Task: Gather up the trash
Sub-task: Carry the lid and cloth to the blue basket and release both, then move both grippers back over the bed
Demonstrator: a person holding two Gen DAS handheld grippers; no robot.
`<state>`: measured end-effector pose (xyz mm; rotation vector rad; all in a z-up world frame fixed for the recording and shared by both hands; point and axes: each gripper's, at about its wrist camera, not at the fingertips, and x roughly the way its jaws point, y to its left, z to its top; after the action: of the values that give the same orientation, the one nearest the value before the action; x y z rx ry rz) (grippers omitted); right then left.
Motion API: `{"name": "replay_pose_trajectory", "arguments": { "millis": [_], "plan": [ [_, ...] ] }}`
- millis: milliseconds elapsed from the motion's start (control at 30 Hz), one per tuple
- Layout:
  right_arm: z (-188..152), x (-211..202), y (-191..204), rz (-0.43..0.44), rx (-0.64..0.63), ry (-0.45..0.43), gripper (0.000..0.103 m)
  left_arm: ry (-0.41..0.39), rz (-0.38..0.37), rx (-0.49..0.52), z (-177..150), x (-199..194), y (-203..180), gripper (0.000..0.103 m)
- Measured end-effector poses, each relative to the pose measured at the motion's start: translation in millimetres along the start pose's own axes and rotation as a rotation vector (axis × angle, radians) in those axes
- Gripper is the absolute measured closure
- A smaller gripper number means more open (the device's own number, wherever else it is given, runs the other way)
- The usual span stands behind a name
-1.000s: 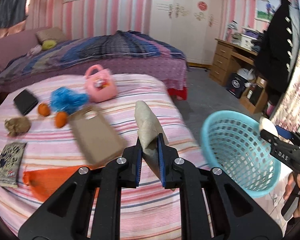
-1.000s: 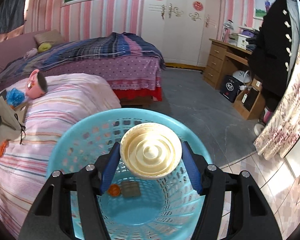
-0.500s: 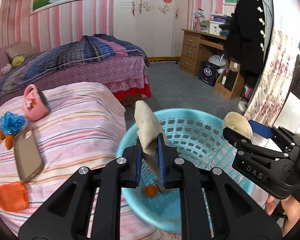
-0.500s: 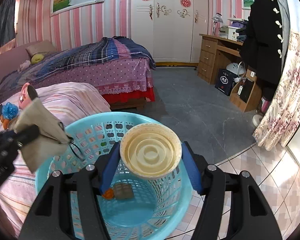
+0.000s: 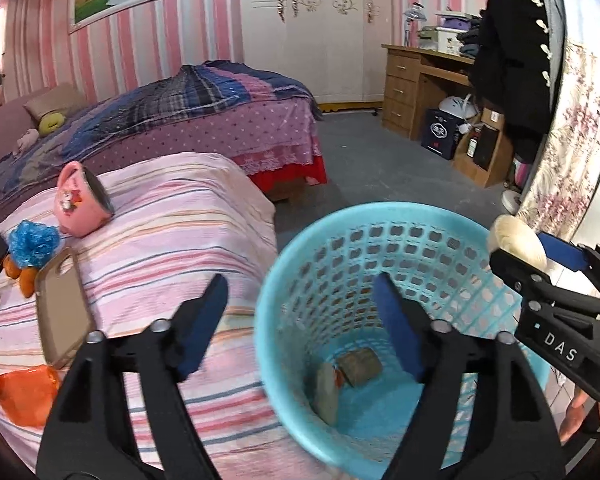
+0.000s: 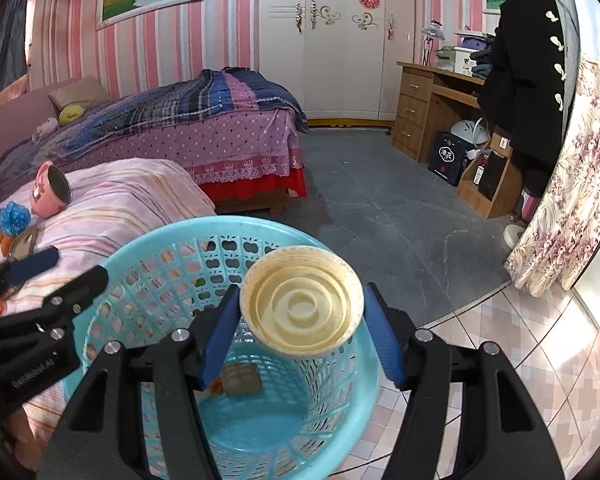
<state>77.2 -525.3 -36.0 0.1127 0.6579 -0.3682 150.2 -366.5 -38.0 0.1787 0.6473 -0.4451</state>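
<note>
— Basket [image 5: 384, 216], pale blue, beside striped bed [image 5: 172, 216]; scraps [image 5: 342, 376] at bottom.
— Left gripper [image 5: 300, 320]?
— Spread wide above rim, holding nothing.
— Right gripper [image 6: 298, 322]?
— Clamped on cream lid [image 6: 302, 310], poised over basket mouth.

— The basket [image 6: 342, 436]?
— Glossy turquoise plastic, perforated. The cream lid [image 6: 301, 305] is smooth ridged plastic.
— And the bed [image 5: 172, 216]?
— Matt striped cloth; the desk [image 6: 432, 104] is wood.
</note>
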Motion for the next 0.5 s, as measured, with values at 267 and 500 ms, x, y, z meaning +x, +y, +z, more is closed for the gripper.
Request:
{"name": "replay_pose_trajectory", "arguments": {
  "millis": [267, 500],
  "plan": [
    [1.8, 4.5, 12.4, 0.005, -0.007, 0.008, 0.042, -0.012, 0.082, -0.028, -3.6, -10.0, 42.2, 0.012],
    [4.3, -1.4, 22.2, -0.029, -0.007, -0.017, 0.022, -0.002, 0.135, -0.072, -12.2, -19.3, 81.9, 0.009]
  ]
}}
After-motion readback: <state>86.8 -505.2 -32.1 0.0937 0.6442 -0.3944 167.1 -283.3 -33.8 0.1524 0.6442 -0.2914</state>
